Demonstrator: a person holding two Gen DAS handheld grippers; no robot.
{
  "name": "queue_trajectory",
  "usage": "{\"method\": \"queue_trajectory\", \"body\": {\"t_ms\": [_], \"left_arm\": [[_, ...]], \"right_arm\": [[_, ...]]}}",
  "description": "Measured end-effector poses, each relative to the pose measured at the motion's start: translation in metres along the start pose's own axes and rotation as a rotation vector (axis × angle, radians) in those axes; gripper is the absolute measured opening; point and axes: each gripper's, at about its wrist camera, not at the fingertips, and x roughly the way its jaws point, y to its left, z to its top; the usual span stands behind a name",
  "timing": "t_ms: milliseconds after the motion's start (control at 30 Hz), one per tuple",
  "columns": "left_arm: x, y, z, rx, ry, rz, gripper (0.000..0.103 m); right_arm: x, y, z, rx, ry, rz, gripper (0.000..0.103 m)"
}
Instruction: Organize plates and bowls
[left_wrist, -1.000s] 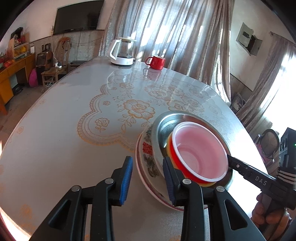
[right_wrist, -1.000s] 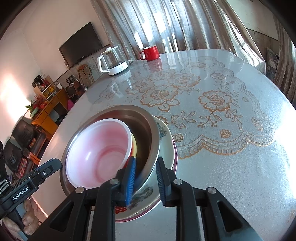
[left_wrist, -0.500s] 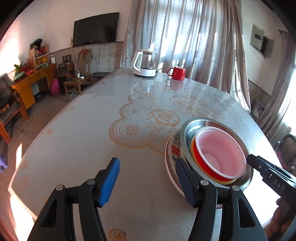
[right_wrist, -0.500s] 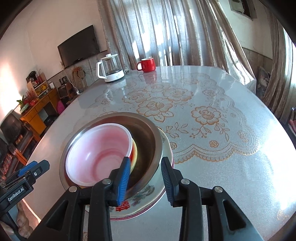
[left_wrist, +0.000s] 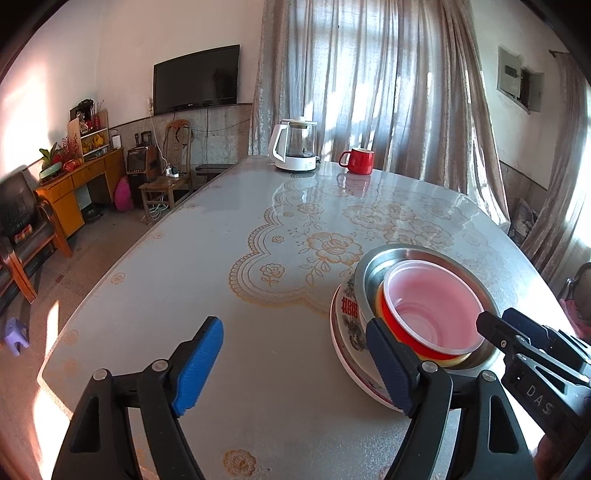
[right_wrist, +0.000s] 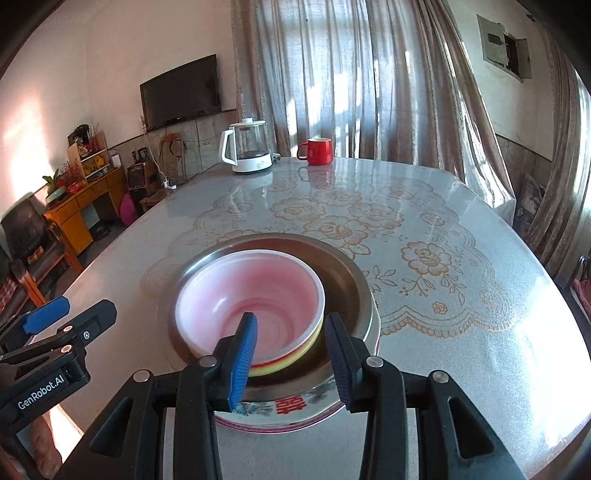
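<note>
A nested stack stands on the table: a white patterned plate at the bottom, a steel bowl on it, then red and yellow bowls with a translucent pink-white bowl on top. The stack also shows in the right wrist view, with the plate, steel bowl and pink bowl. My left gripper is open and empty, just left of the stack. My right gripper is open and empty, raised above the stack's near rim.
A white electric kettle and a red mug stand at the table's far end. The table has a glossy floral cloth. Chairs, a wooden cabinet and a TV are off to the left.
Both grippers let go of the stack, opened wider and pulled back and up. The stack now stands alone on the table.
</note>
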Motion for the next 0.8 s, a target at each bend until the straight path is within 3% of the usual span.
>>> {"method": "queue_trajectory", "body": {"t_ms": [800], "left_arm": [[-0.004,-0.011,-0.001,0.028,-0.006,-0.01,0.091]], "right_arm": [[-0.002,-0.002,0.0,0.015,-0.006,-0.004,0.038]]}}
